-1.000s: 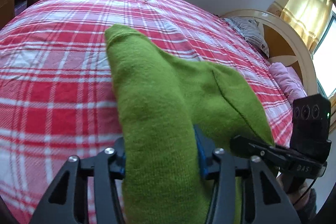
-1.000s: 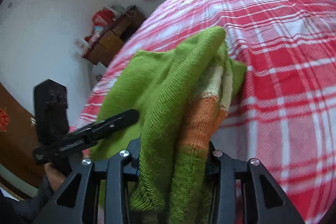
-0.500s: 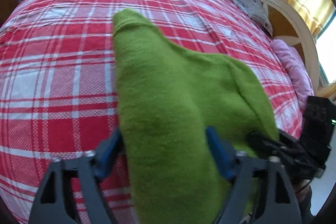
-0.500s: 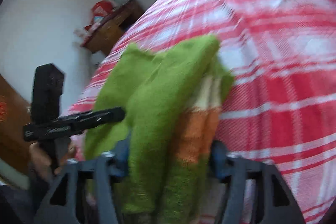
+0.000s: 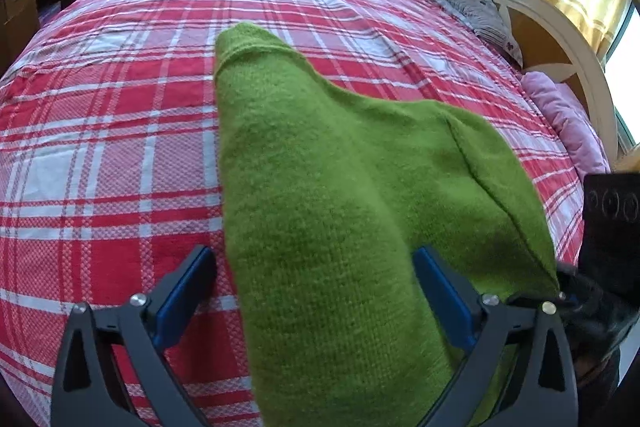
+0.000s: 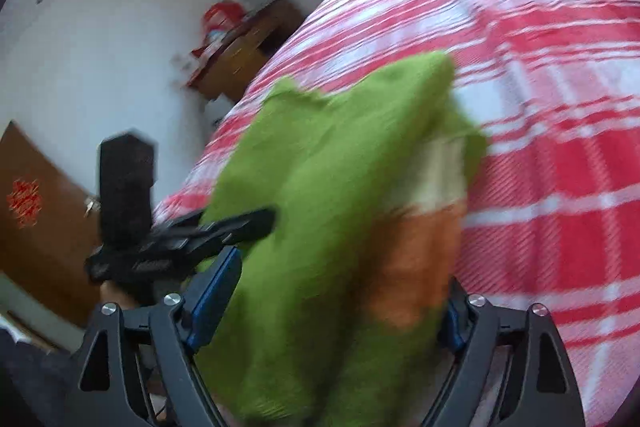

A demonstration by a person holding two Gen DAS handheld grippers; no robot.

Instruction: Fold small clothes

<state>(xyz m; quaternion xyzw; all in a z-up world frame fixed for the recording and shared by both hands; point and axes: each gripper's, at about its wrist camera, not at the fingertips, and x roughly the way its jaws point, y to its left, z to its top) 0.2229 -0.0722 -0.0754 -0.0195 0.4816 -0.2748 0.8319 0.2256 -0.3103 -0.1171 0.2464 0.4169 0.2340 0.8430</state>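
A small green knitted sweater with an orange and cream stripe lies folded at the near edge of the red plaid bed. My left gripper is open, its blue pads wide on either side of the sweater's folded sleeve. My right gripper is open too, jaws spread on both sides of the striped part. The right gripper shows at the right edge of the left wrist view. The left gripper shows in the blurred right wrist view.
A curved headboard and pink and striped pillows are at the right end of the bed. A wooden dresser stands by the wall beyond the bed's far corner. A brown door is at left.
Both grippers have opened from being shut on the sweater, letting it go onto the bed. The right wrist view is motion-blurred.
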